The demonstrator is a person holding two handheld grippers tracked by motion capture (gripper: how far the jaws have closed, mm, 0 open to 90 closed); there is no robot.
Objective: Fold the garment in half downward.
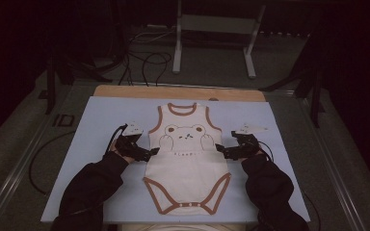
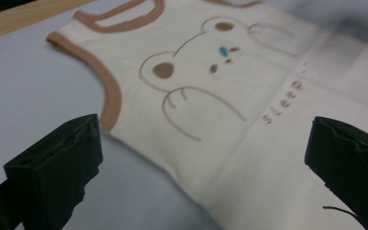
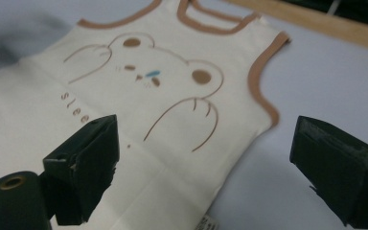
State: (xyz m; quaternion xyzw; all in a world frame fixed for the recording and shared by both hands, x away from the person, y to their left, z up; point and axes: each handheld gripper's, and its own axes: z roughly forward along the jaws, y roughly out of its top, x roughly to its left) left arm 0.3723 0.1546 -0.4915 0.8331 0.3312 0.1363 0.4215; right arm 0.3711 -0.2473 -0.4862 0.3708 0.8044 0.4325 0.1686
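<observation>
- Black jaws spread wide on the left gripper [image 1: 155, 151], nothing pinched between them; it sits right at the left side edge of the cream bodysuit [image 1: 187, 159], about waist height.
- From the left gripper view, that gripper [image 2: 203, 153] straddles the garment's edge: one jaw over the blue mat [image 2: 24, 91], the other over cream cloth, with the brown-trimmed armhole [image 2: 111, 98] just ahead.
- Over to the right gripper [image 1: 220, 150]: jaws parted there too, empty, at the bodysuit's right side edge and level with its partner.
- The right gripper view shows the same straddle, gripper [image 3: 203, 158] with one jaw above the fabric and one above the mat; a small white tag [image 3: 206, 223] peeks out at the cloth's edge near the bottom.
- Whether any jaw tip actually touches the cloth, I cannot tell.
- The bodysuit lies flat, front up, in the middle of the mat, neck opening away from the person and snap end nearest them.
- On its chest, a brown-line bear [image 1: 186, 134] with paws raised, and lettering [image 2: 282, 101] beneath that starts "slee".
- Brown binding runs round the neck, armholes and leg openings [image 1: 188, 204].
- Both hands come in from dark sleeves [image 1: 94, 185] at the bottom of the high view.
- Beyond the mat, a strip of wooden tabletop [image 1: 178, 91]; further back, cables on the floor [image 1: 147, 65] and a white stand [image 1: 214, 41].
</observation>
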